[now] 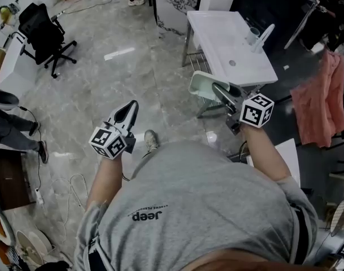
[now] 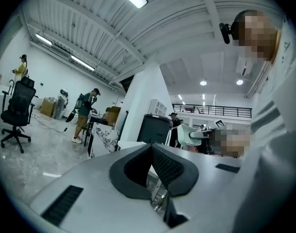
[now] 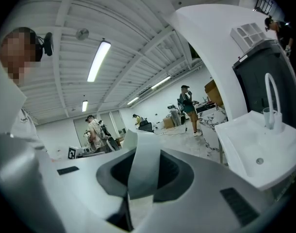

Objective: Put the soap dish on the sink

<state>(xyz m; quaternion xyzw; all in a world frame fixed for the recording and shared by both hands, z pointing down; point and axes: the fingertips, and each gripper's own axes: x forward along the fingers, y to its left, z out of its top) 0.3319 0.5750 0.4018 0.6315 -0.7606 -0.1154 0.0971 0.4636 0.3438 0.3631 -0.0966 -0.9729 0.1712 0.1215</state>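
Observation:
A pale, shallow soap dish (image 1: 201, 85) hangs in the air just short of the near end of the white sink (image 1: 216, 34). My right gripper (image 1: 220, 89) is shut on the dish's rim. In the right gripper view the dish's wall (image 3: 144, 154) stands upright between the dark pads, and the sink (image 3: 250, 144) with its curved faucet (image 3: 269, 96) lies ahead to the right. My left gripper (image 1: 128, 110) is held out over the floor to the left, jaws together with nothing in them. In the left gripper view, the left gripper (image 2: 150, 152) shows its pads meeting.
A faucet (image 1: 263, 37) and a cup (image 1: 251, 35) stand at the sink's far right side. A pink towel (image 1: 321, 97) hangs at the right. A black office chair (image 1: 45, 35) stands at the far left. People stand in the room (image 2: 85, 115). Cables lie on the floor (image 1: 70, 185).

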